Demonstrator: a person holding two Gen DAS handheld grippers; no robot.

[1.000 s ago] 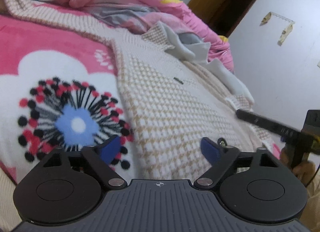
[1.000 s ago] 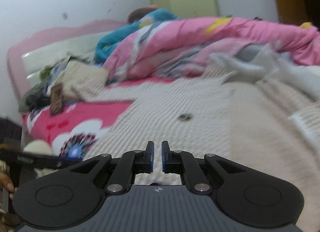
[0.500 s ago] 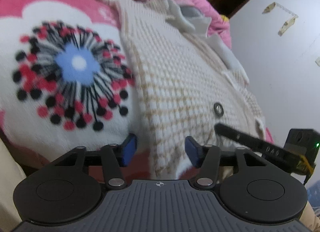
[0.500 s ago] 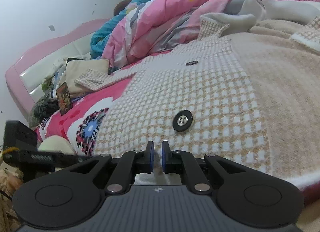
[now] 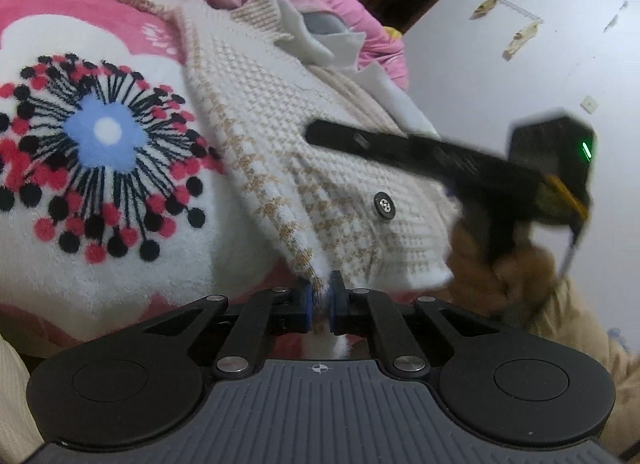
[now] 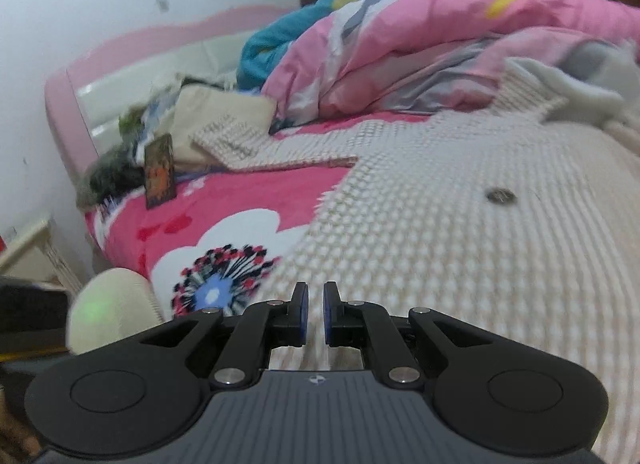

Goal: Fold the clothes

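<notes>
A knit cardigan [image 5: 280, 144], white with tan checks, lies spread on the bed's pink flowered blanket [image 5: 100, 136]. Its long axis runs from the near edge of the bed, where the hem is, away toward the heaped pink quilt [image 6: 460, 44]; the collar [image 5: 280, 20] points at that quilt. One sleeve [image 6: 256, 144] stretches sideways across the blanket toward the headboard [image 6: 92, 80], its cuff resting by a beige pillow [image 6: 216, 112].

The left gripper [image 5: 319, 306] has its blue pads [image 5: 306, 304] pressed onto the cardigan's bottom corner at the near edge of the bed, and the cloth rises in a taut ridge from the pinch toward the body of the garment. A dark button [image 5: 383, 206] sits just beyond that corner.

The right gripper [image 6: 315, 314], seen from the left camera as a blurred black bar over the knit with a hand [image 5: 500, 264] beneath it, has its fingers drawn nearly together with a narrow gap. Knit fabric shows behind the gap, but whether the pads hold any cannot be told. A second button [image 6: 500, 196] lies farther up the front panel.
</notes>
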